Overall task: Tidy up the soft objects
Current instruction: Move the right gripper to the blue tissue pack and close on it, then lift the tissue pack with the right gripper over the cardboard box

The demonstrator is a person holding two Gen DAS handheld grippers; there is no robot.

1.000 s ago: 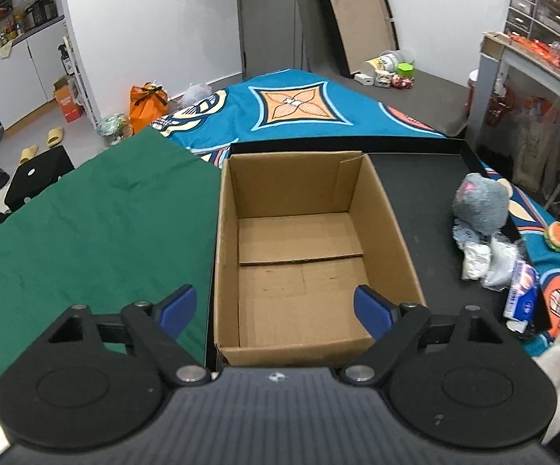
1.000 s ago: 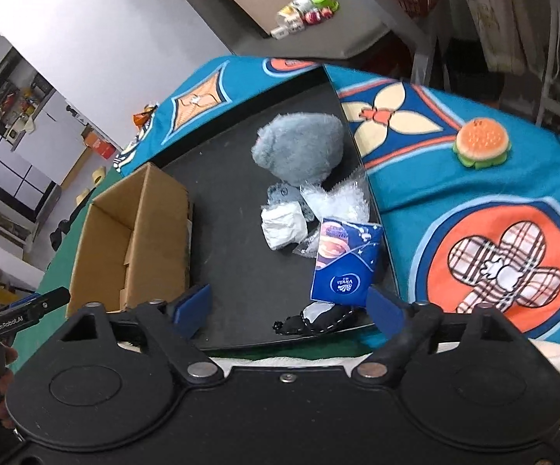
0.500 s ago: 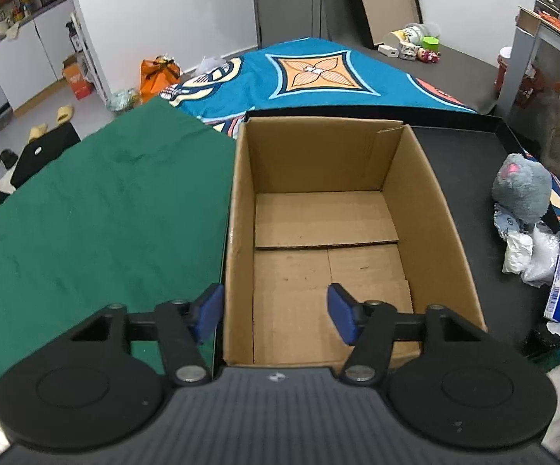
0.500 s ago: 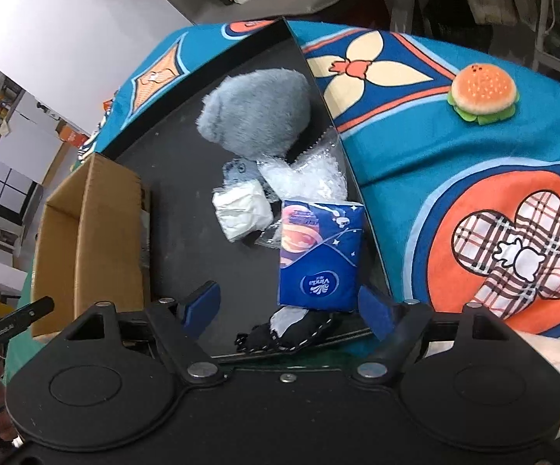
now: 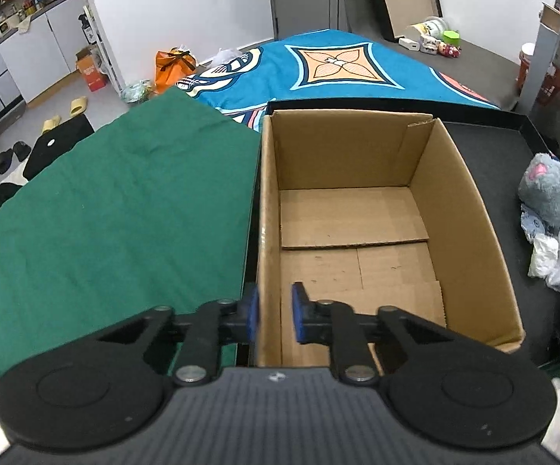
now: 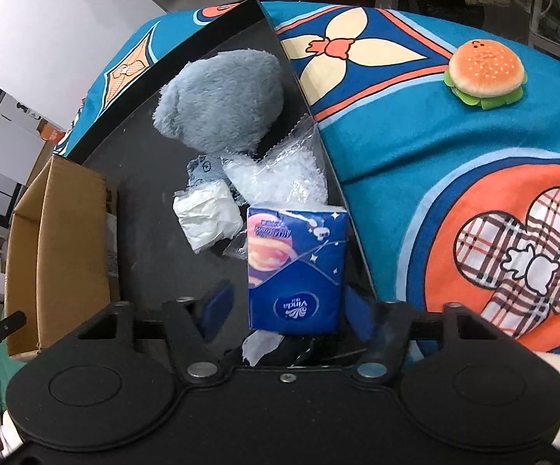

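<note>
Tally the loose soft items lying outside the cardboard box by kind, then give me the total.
Plush toys: 2, the grey plush and the burger plush
Tissue packs: 1, the blue tissue pack
Clear plastic bags: 1
White crumpled wads: 1
Dark item partly hidden under the tissue pack: 1
Total: 6

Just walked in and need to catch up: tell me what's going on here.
A person holds a gripper in each hand, sorting soft things. The left gripper straddles the near left wall of the empty cardboard box, its fingers close on either side. The right gripper is open around the blue tissue pack on the black tray, not clamped. The grey plush, white wad and burger toy lie untouched.
</note>
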